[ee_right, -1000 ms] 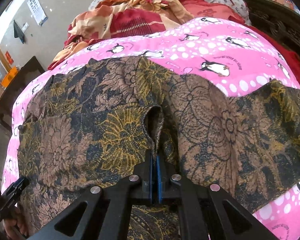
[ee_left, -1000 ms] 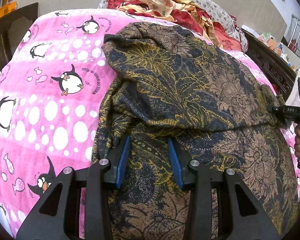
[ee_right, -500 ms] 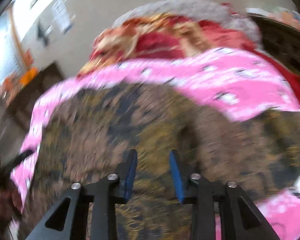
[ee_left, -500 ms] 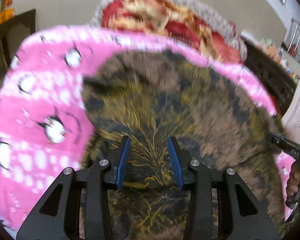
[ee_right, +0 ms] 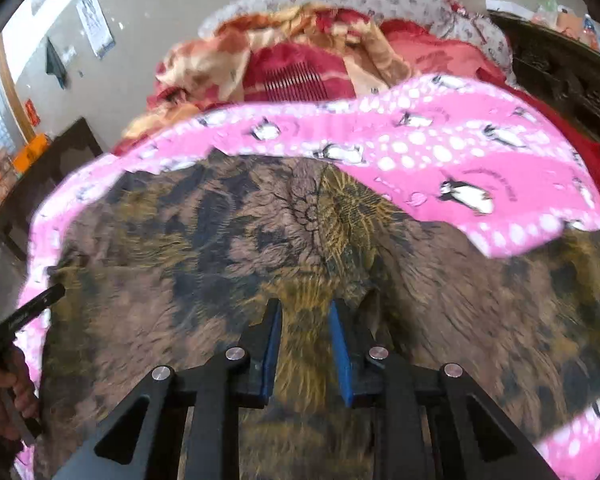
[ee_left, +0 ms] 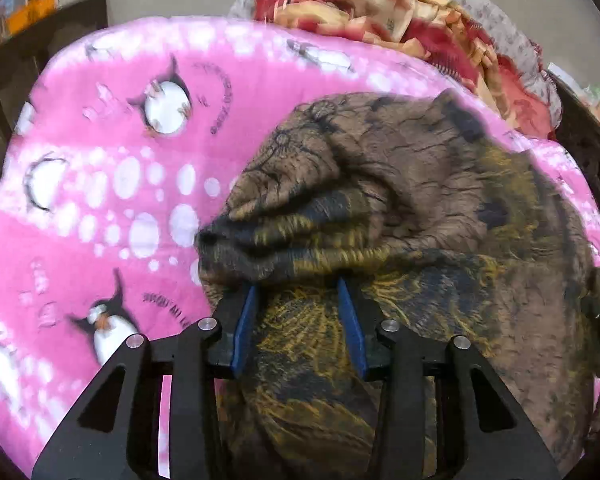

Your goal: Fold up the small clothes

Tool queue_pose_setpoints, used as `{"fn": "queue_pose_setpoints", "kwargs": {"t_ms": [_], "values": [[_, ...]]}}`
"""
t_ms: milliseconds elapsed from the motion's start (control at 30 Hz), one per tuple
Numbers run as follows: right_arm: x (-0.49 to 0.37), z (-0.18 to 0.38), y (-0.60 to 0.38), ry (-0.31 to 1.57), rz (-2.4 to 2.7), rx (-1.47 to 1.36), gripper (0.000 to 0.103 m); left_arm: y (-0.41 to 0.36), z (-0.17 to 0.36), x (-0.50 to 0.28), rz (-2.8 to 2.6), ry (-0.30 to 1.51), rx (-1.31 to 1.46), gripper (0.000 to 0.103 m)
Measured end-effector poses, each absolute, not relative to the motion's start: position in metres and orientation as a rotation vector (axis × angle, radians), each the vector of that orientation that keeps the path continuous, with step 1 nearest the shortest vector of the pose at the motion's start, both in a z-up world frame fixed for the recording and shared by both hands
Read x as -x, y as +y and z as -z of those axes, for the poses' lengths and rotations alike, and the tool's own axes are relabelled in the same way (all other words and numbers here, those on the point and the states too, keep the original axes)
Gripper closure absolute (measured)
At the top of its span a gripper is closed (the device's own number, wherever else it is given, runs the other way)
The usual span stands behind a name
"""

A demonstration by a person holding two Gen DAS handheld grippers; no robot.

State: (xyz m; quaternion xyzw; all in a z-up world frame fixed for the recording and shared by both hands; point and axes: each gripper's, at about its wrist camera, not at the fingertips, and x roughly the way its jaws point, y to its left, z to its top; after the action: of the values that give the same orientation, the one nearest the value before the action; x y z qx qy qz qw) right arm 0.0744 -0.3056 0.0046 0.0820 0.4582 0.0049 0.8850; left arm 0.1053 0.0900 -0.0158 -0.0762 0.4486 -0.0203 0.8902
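A brown, navy and gold floral garment (ee_left: 420,208) lies bunched on the pink penguin blanket (ee_left: 112,184). It also shows in the right wrist view (ee_right: 228,248), spread wide. My left gripper (ee_left: 298,292) is open, its blue pads on either side of a thick fold of the cloth. My right gripper (ee_right: 305,310) is open over the garment's middle, holding nothing. The left gripper's tip (ee_right: 40,300) shows at the garment's left edge in the right wrist view.
A heap of red, orange and cream bedding (ee_right: 300,64) lies at the far end of the bed. Dark wooden furniture (ee_right: 560,68) stands on the right, and a dark table (ee_right: 48,172) on the left. Pink blanket (ee_right: 460,160) borders the garment.
My right gripper was shut on the cloth and has opened and let it go. Both grippers have moved, and the garment's near part is now bunched in front of my left gripper.
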Motion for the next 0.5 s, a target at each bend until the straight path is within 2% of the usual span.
{"fn": "queue_pose_setpoints", "kwargs": {"t_ms": [200, 400, 467, 500], "values": [[-0.075, 0.010, -0.314, 0.938, -0.041, -0.234, 0.079, 0.092, 0.007, -0.103, 0.055, 0.920, 0.108, 0.061], [-0.036, -0.028, -0.280, 0.881, -0.096, -0.132, 0.079, 0.080, -0.031, -0.045, 0.097, 0.820, 0.127, 0.060], [-0.027, -0.017, -0.263, 0.923, -0.101, -0.096, 0.079, 0.066, -0.016, -0.031, 0.141, 0.846, 0.081, 0.048], [-0.024, -0.002, -0.256, 0.970, -0.090, -0.068, 0.078, 0.062, -0.004, -0.030, 0.147, 0.875, 0.048, 0.046]]}}
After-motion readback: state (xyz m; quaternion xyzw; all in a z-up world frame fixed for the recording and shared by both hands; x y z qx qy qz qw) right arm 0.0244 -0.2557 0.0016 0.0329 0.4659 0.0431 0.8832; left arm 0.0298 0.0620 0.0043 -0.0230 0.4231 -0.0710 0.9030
